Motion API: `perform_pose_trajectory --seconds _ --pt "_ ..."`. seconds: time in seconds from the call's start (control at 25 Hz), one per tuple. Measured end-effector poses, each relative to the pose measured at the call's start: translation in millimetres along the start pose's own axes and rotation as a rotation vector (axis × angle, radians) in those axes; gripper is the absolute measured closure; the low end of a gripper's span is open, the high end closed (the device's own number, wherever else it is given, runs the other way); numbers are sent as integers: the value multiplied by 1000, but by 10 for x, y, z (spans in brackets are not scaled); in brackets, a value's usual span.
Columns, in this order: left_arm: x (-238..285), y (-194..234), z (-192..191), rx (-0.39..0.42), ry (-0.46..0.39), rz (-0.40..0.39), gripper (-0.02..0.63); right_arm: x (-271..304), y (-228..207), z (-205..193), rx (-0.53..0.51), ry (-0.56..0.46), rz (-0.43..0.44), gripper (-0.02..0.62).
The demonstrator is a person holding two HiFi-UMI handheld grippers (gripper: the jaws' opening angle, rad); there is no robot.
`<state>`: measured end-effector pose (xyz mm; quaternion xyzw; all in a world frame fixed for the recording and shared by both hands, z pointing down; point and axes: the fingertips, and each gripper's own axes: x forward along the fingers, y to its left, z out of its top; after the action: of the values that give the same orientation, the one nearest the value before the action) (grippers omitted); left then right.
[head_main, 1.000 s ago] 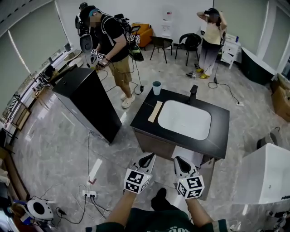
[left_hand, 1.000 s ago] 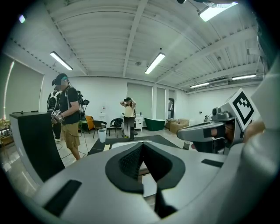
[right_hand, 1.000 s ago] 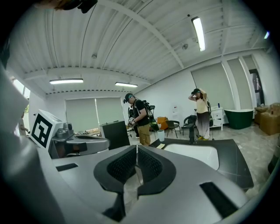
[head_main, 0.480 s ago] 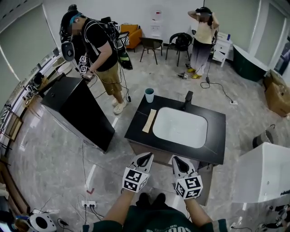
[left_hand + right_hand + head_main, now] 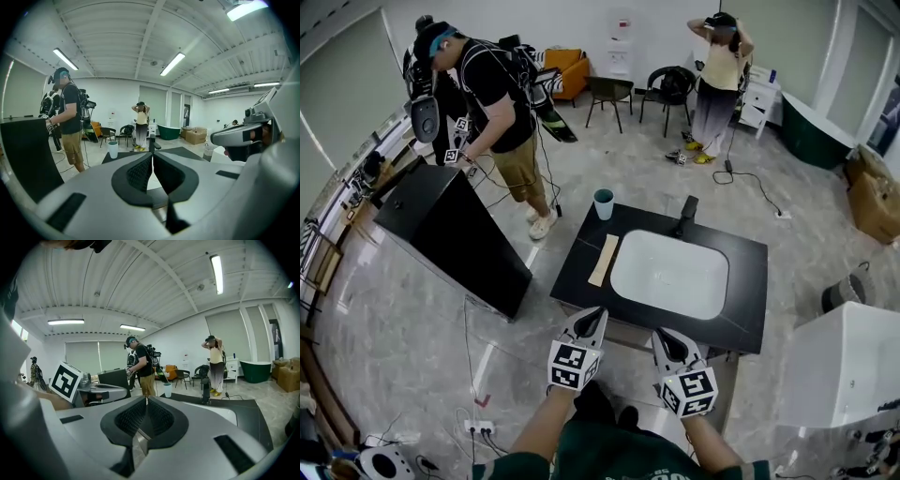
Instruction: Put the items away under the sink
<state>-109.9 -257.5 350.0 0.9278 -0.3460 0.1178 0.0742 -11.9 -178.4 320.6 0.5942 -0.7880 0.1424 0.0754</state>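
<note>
— How do your grippers stand?

— My left gripper (image 5: 596, 315) has its jaws pressed together with nothing between them. My right gripper (image 5: 660, 332) is the same, closed and empty. I hold them side by side at the near edge of the black vanity top (image 5: 750, 302).

— And the items?

— The teal cup (image 5: 603, 203) stands upright on the far left corner of the top. A tan flat strip (image 5: 604, 260) lies along the left side, just beside the white basin (image 5: 670, 274). The black faucet (image 5: 686, 214) rises behind the basin. I touch none of them.

— Anyone nearby?

— A person in a black shirt (image 5: 492, 89) stands at a black cabinet (image 5: 455, 234), off to my left.
</note>
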Motion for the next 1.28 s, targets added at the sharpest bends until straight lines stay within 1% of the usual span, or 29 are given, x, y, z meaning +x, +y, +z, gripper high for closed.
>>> perform_pose_trajectory --seconds 0.2,0.36,0.6,0.76,0.92,1.0,1.12,1.2,1.24,1.28 --pt "452 418 108 5 -28 15 594 515 -157 107 -10 0 -1 552" --pt "913 815 201 24 -30 -2 594 1065 -331 245 -12 3 -19 552" --pt "1581 1531 263 42 -2 -33 594 1977 -568 517 9 14 -62 552" --pt "1935 1862 249 41 16 -53 591 2443 -720 599 21 32 -82 552" --pt "2237 2151 200 34 50 -77 565 2832 -806 641 18 52 -94 552" --pt "2394 2281 176 21 52 -72 534 2988 -856 672 16 63 -97 552" --pt "2661 2380 104 -1 79 -82 441 3160 -963 723 20 77 -103 552" --pt "2823 2419 -40 -8 116 -99 405 3232 -1000 690 37 82 -115 552" --pt "2900 2455 -112 -6 130 -101 379 3265 -1006 662 47 83 -122 552" --pt "2978 2497 -156 -2 137 -96 340 3295 -1013 635 55 84 -128 552"
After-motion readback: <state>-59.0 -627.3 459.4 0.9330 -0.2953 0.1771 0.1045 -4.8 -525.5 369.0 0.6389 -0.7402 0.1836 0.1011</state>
